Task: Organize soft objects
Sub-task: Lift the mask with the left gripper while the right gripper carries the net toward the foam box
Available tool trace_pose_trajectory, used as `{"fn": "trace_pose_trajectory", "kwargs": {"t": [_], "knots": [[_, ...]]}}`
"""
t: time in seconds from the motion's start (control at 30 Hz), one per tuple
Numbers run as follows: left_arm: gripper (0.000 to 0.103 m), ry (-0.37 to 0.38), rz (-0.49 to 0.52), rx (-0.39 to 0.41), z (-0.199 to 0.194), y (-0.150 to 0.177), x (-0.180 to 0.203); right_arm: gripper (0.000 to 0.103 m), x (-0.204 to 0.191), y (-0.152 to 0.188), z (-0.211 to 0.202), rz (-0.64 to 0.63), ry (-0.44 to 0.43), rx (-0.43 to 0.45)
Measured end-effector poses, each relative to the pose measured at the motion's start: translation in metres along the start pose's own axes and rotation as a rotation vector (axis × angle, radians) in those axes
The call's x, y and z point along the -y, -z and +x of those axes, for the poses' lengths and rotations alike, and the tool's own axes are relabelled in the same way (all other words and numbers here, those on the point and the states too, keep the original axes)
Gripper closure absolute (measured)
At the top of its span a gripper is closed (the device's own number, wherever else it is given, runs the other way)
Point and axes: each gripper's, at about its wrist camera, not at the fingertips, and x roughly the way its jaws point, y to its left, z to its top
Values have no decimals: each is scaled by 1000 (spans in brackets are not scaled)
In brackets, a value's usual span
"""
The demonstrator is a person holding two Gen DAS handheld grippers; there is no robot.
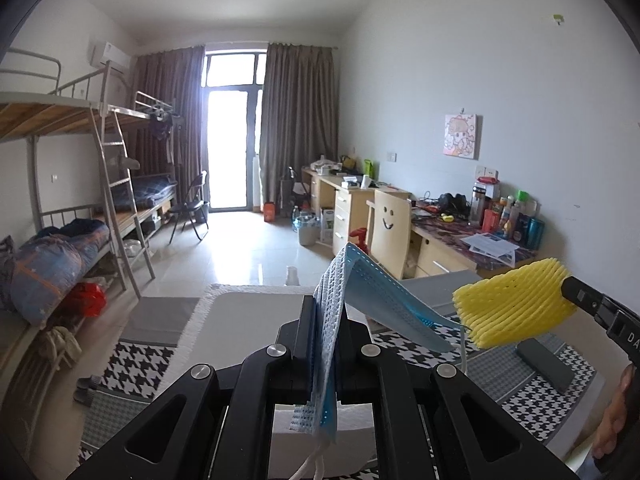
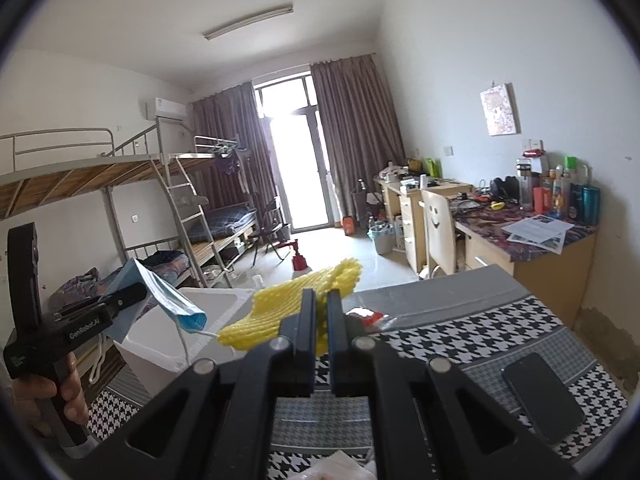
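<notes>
Your blue face mask [image 1: 372,292] is up in the air, pinched between the fingers of your left gripper [image 1: 326,312], folded so that one half stands upright in the jaws and the other droops to the right with its white ear loop [image 1: 464,344] dangling; in the right wrist view the same mask [image 2: 168,296] hangs just beside the yellow foam net [image 2: 296,304]. That net is clamped in your right gripper [image 2: 320,308], its ribbed mesh sticking out past the fingertips toward the left, and from the left wrist view the net [image 1: 516,304] sits close to the mask's lower edge, with the loop running just by it. Beneath both lies a houndstooth cloth [image 2: 480,336] over the table, a white foam box [image 2: 160,344] open below the mask, and a dark phone [image 2: 544,396] flat on the cloth to your right
</notes>
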Motion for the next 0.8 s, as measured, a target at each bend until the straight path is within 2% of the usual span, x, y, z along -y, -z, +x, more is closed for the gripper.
{"fn": "trace_pose_trajectory", "kwargs": {"t": [0.47, 0.8], "knots": [[96, -83, -26, 43, -4, -11, -21, 96, -15, -9, 12, -10, -84, 13], [96, -144, -46, 20, 9, -13, -36, 96, -26, -12, 19, -27, -118, 2]]}}
